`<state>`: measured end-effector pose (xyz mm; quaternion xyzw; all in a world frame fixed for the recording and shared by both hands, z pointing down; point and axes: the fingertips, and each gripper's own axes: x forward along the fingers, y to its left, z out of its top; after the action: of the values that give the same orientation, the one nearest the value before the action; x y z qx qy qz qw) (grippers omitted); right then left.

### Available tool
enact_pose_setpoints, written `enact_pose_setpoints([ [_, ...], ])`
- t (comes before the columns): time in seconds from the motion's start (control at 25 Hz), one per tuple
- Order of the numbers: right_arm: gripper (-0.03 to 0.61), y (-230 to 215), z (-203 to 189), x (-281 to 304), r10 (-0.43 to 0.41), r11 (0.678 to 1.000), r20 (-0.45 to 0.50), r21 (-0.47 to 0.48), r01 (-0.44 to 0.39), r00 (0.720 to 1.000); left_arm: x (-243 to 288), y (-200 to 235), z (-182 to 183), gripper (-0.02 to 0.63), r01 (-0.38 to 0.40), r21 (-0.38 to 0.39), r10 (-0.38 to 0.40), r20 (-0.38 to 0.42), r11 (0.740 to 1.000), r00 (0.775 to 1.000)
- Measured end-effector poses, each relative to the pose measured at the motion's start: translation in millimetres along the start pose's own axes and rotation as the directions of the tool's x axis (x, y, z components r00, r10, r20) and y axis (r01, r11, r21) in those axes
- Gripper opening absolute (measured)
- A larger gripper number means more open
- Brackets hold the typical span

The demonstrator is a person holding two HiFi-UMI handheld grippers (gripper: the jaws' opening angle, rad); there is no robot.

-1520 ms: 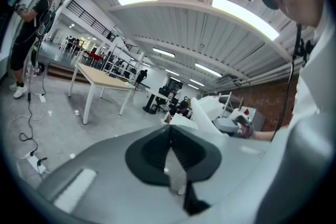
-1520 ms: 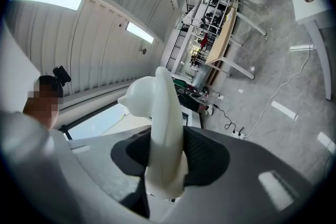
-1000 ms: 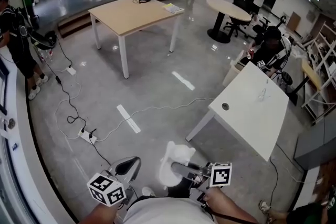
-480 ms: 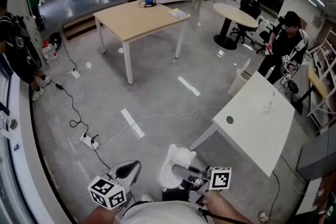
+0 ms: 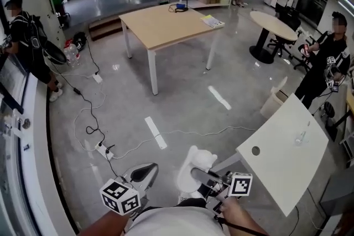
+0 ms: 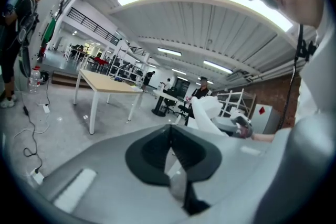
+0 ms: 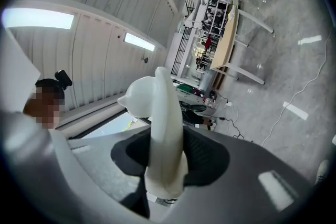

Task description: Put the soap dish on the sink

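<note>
Status: pickup is done, placement isn't. The soap dish point(image 5: 194, 167) is off any surface, pinched in the right gripper point(image 5: 206, 177) and held out in front of us over the floor. No sink shows in any view, so finding it, lining up and setting the dish down are all left, by our read.

Right gripper: jaws part-way closed, pads pressing both faces of the dish wall. In the right gripper view the dish stands edge-on between them and sticks up well past the tips.

Left gripper point(image 5: 145, 172): jaws pressed together, nothing between them, held low beside the right one but not touching it.

Materials and shapes:
- Dish: white, smooth, slight sheen, thin curved wall with rounded lobed edges. We can't tell plastic from ceramic. Looks rigid, and slick enough that we'd expect it could slip in the pads.
- Grippers: matte grey shells, dark ribbed pads.
- Floor point(image 5: 182, 91): polished grey, glossy, reflects the ceiling lights. Cables point(image 5: 88, 119) trail across it.
- White table point(image 5: 285, 160) just to our right, flat top with one round hole. Wood-top table point(image 5: 166, 25) with white legs stands further off.
</note>
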<state>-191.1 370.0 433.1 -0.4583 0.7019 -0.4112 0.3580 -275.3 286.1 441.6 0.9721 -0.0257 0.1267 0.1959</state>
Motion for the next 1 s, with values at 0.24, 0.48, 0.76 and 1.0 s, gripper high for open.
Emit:
enact_pose_setpoints([
  [0.24, 0.143, -23, 46, 1, 0.009, 1.0, -0.04, -0.016, -0.01, 0.999, 39, 17, 23, 0.006, -0.076, 0.033, 0.075, 0.018, 0.997, 0.997],
  [0.48, 0.143, -46, 76, -1, -0.012, 1.0, -0.054, 0.008, 0.012, 0.998, 65, 26, 27, 0.006, -0.125, 0.015, 0.125, 0.009, 0.992, 0.992],
  [0.76, 0.143, -64, 97, 3, -0.016, 0.999, -0.044, 0.04, 0.018, 0.999, 87, 38, 25, 0.006, -0.14, -0.007, 0.14, -0.04, 0.99, 0.989],
  [1.0, 0.143, -82, 118, 19, -0.03, 0.998, -0.036, 0.063, 0.032, 0.999, 115, 61, 43, 0.006, -0.147, 0.038, 0.148, -0.037, 0.988, 0.988],
])
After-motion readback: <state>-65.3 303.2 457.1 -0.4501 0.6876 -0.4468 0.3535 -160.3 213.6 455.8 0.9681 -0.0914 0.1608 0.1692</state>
